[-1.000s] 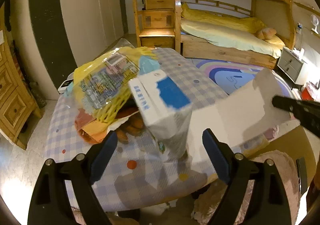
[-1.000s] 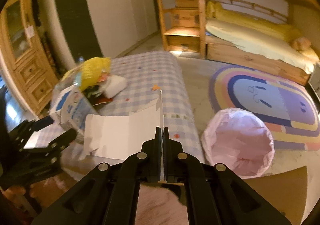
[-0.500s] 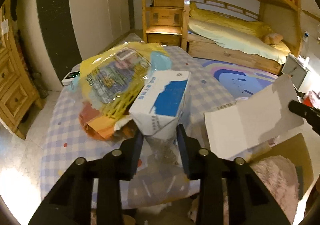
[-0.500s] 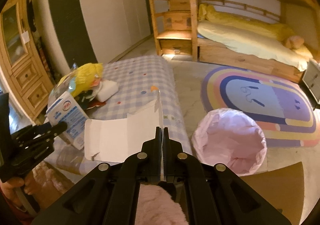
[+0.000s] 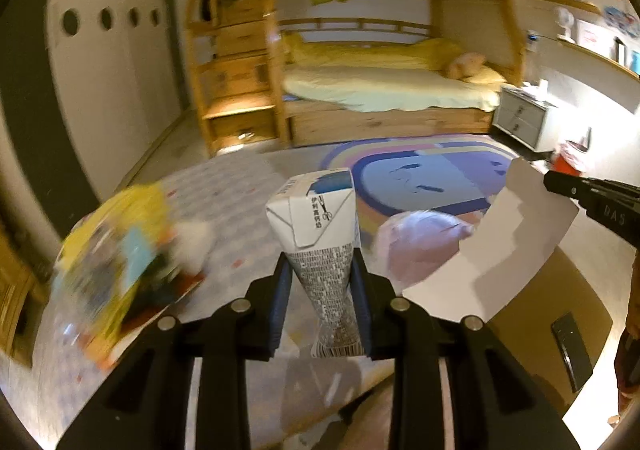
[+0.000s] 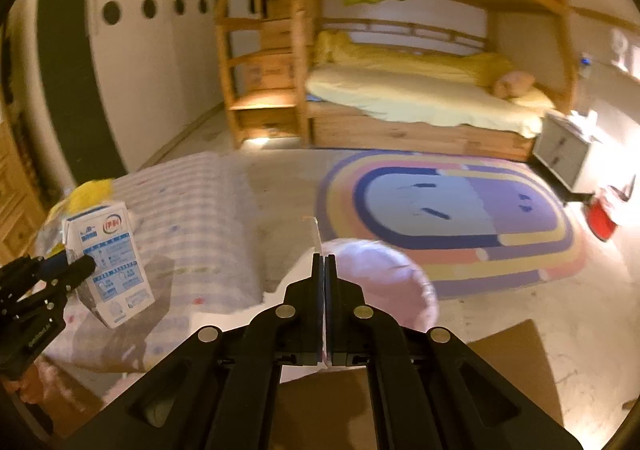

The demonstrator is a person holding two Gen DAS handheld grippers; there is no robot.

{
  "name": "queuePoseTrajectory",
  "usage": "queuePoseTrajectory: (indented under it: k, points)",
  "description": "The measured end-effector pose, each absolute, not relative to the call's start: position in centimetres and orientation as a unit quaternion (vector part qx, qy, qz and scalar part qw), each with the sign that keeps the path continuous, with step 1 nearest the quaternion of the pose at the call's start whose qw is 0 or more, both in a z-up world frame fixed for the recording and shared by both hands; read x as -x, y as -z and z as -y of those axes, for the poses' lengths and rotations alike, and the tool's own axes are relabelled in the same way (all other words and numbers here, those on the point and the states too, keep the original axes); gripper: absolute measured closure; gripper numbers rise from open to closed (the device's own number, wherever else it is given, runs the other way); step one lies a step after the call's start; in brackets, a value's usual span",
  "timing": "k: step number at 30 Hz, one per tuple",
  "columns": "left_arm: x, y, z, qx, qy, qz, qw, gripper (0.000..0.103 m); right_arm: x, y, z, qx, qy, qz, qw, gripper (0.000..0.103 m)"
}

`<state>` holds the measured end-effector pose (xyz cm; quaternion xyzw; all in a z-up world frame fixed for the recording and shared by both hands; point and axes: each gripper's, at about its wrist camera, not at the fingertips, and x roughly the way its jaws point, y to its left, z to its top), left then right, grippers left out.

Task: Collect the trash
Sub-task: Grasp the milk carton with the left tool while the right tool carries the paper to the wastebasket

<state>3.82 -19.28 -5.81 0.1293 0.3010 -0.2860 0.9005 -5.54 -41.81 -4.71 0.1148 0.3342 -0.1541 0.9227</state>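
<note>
A white and blue milk carton [image 5: 316, 218] stands upright between the pads of my left gripper [image 5: 320, 274], whose jaws are still closing and squeeze its lower end; it hangs above the table edge. From the right wrist view the carton [image 6: 112, 250] and left gripper [image 6: 76, 268] are at the left. My right gripper [image 6: 324, 258] is shut on a white cardboard sheet [image 6: 318, 238], seen edge-on; the left wrist view shows the sheet [image 5: 512, 246] flat beside the right gripper [image 5: 592, 194]. A pink-lined bin [image 6: 384, 278] stands on the floor just past both grippers.
A table with a checked cloth [image 6: 200, 210] carries a blurred pile of yellow packaging [image 5: 120, 250] at the left. Brown cardboard [image 6: 508, 366] lies on the floor near the bin. Beyond are a striped rug [image 6: 460, 210], a bunk bed [image 6: 420, 98] and a grey nightstand [image 5: 520, 122].
My left jaws closed on the milk carton and lifted it off the table, swinging right toward the bin. The right gripper carried the white sheet rightward as well.
</note>
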Motion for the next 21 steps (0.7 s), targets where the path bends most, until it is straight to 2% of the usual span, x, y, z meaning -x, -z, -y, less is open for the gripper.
queuePoseTrajectory:
  k: [9,15,21]
  points:
    - [-6.0,5.9,28.3,-0.143,0.357,-0.287,0.877,0.076,3.7,7.6,47.7,-0.125,0.215,-0.339,0.907,0.103]
    - [-7.5,7.8,33.6,-0.145,0.388,-0.296,0.861,0.075,1.9,9.9,49.8,-0.082,0.269,-0.349,0.894,0.103]
    - [-9.2,9.9,36.9,-0.141,0.408,-0.321,0.843,0.072,-0.2,13.1,51.6,-0.097,0.265,-0.374,0.883,0.097]
